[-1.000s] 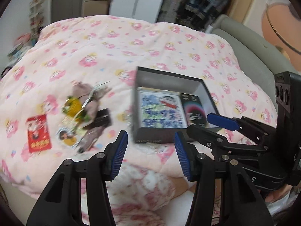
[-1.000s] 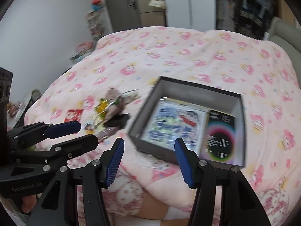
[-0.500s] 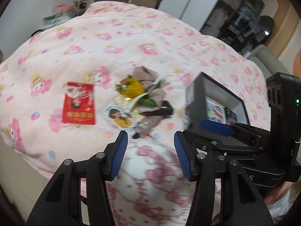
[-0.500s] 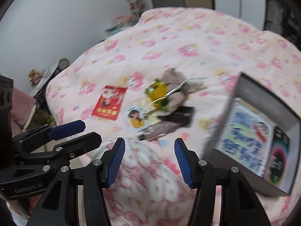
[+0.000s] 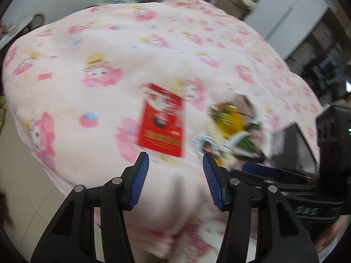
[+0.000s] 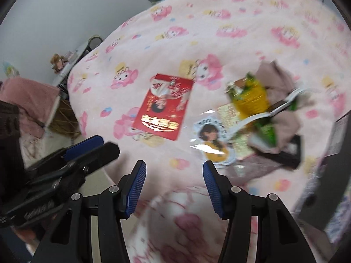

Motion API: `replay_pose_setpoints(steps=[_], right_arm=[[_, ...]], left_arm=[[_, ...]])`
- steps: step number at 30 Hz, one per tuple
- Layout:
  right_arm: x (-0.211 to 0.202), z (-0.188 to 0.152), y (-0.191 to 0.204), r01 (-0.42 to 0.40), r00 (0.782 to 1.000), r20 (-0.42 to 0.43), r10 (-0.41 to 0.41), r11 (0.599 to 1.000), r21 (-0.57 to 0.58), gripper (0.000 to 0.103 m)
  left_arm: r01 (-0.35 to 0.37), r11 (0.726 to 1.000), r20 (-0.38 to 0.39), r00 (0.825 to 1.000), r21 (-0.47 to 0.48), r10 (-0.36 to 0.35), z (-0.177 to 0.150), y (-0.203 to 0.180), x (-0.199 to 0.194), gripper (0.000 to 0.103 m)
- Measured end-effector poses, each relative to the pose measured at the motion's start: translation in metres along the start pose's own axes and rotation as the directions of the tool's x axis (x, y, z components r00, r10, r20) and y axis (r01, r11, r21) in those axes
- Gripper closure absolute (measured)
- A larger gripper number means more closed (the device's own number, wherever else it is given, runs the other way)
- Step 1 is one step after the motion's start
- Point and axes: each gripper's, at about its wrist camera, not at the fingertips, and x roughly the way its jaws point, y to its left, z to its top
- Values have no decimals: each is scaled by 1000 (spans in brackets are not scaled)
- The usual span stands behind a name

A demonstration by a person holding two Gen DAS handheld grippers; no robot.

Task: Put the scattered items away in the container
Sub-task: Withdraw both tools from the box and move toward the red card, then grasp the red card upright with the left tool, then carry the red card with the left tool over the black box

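Both hand-held grippers are seen with jaws apart and nothing between the pads: left hand-held gripper (image 5: 175, 179) at bottom centre of the left wrist view, right hand-held gripper (image 6: 174, 183) at bottom centre of the right wrist view. No grasp is made yet.

Change over the last second: both views have been swung off the container and onto the loose items. A second ago the black box was framed centre; now only its edge is caught, container (image 5: 294, 151) at mid-right in the left view and at the far right border in the right view. Heavy motion blur is present, so fine detail is not trusted.

Near to far in the right view:
- pink patterned quilt (image 6: 219, 32) on the bed, folded over the near edge just past the pads
- round photo sticker (image 6: 211, 135), lower centre-right
- red packet (image 6: 163, 107), centre, lying flat, apart from the rest
- yellow-green wrapper (image 6: 252, 100) and a beige cloth (image 6: 283, 79), piled with a dark flat item, right of centre

Red packet is just beyond the left pads in the left view, so it is judged the likely first pick. Reading: approach phase, nothing transferred in this step. Flat card on soft quilt is expected to be awkward to pinch.
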Motion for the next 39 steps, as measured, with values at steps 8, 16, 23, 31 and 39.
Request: replay_pose_setpoints(steps=[8,16,23,31,39], right_arm=[[50,52,-20,-11,995,-99,16,998,56,52],[114,73,-37,3,976,-218,9,998,56,52],[140,88,-27,-11,968,-250,12,1000,4,51],[131,80,-25,-165,962,-213,169,986,37,51],[58,56,-18,-128,989,-81,127,992,-8,51]], left_arm=[[-28,994,-41,999,-105,23,27,35,58,51],[-50,991,-72,997,-123,42,45,45,101,54],[-47,986,-103,994,-159,31,44,47,118,78],[42,971,-101,993,-236,-68,35,39,91,89],[160,977,-73,983,-139,-171,25,-7,38,88]])
